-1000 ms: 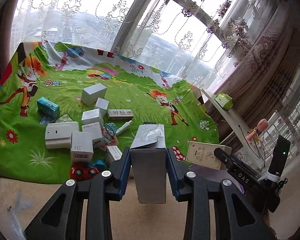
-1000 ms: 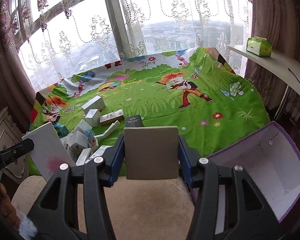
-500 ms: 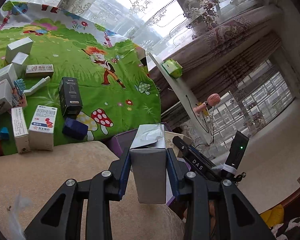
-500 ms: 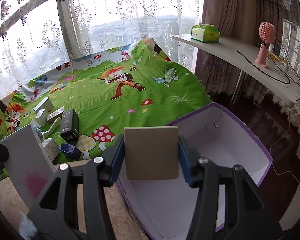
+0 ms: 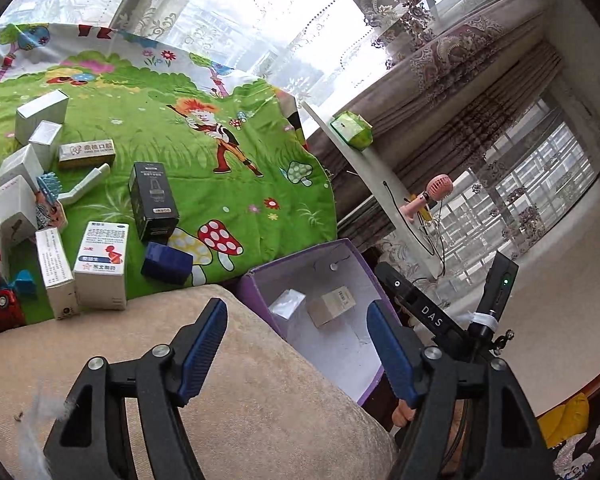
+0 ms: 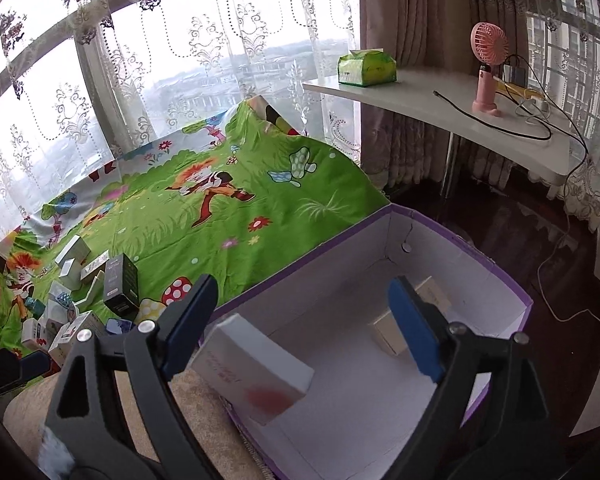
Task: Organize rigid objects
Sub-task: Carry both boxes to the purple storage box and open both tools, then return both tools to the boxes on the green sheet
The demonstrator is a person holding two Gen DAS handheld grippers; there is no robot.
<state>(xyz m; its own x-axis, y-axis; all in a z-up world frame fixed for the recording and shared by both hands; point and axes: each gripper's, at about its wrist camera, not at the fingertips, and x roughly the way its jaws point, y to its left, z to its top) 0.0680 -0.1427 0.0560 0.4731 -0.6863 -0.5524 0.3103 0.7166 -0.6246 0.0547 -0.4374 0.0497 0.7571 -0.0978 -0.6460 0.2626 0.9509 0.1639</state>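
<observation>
My left gripper (image 5: 296, 344) hangs over the near edge of the purple storage box (image 5: 256, 296), jaws opening with nothing between them. Below it, a white box (image 5: 286, 304) and a tan box (image 5: 332, 306) lie on the storage box's white floor. My right gripper (image 6: 302, 312) is over the same purple box (image 6: 460, 272), also opening and empty. In the right wrist view the white box (image 6: 256, 368), marked with a red smear, leans tilted by the near left wall. The tan box (image 6: 384, 334) rests on the floor, partly behind my right finger.
Several loose boxes lie on the green cartoon cloth (image 5: 228, 148) at the left, among them a black box (image 5: 154, 200), a dark blue box (image 5: 166, 266) and a white medicine box (image 5: 102, 268). A beige cushion (image 5: 260, 392) is under the grippers. A white shelf (image 6: 420, 96) holds a tissue pack, a pink fan and cables.
Both grippers swung right from over the cloth to over the purple box. Then both opened and let go: the white box and the tan box now lie inside it.
</observation>
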